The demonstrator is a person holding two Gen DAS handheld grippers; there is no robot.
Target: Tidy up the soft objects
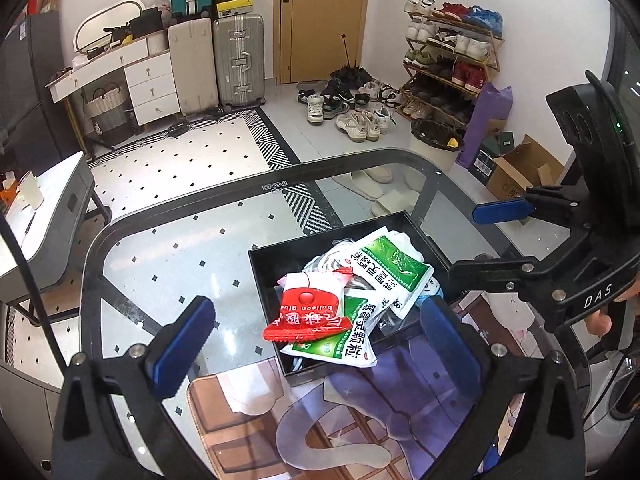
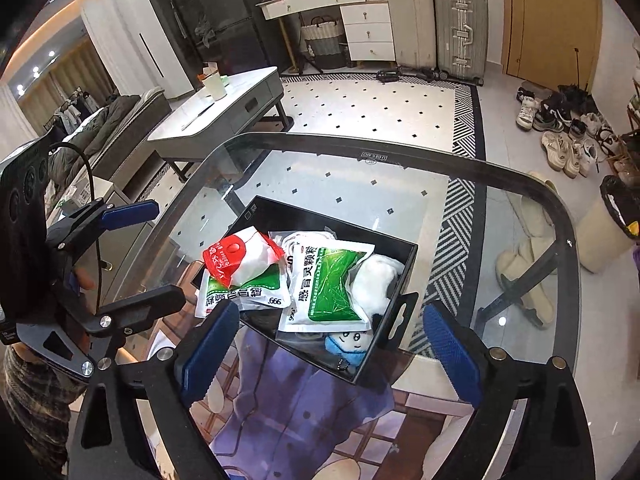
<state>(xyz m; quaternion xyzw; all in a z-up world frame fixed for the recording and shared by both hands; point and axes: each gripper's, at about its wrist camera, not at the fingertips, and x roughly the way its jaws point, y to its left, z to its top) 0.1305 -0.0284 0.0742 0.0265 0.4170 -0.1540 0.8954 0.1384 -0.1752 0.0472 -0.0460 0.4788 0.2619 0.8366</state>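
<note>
A tray [image 2: 404, 312] sits on the counter [image 2: 520, 184]; in it, packets [image 2: 332, 280] overlap, a pouch [image 2: 236, 258] on top, a plush [image 2: 348, 346] at one corner.

You have before you: one black tray [image 2: 394, 330] on one glass table [image 2: 460, 168]. In the tray, two green-and-white sachets [image 2: 334, 282], one red-and-white packet [image 2: 236, 258], one white plush [image 2: 380, 276], one small blue plush toy [image 2: 346, 346]. Beyond, on the floor, two upright suitcases [image 1: 239, 60] and one waste bin [image 1: 434, 140].
</note>
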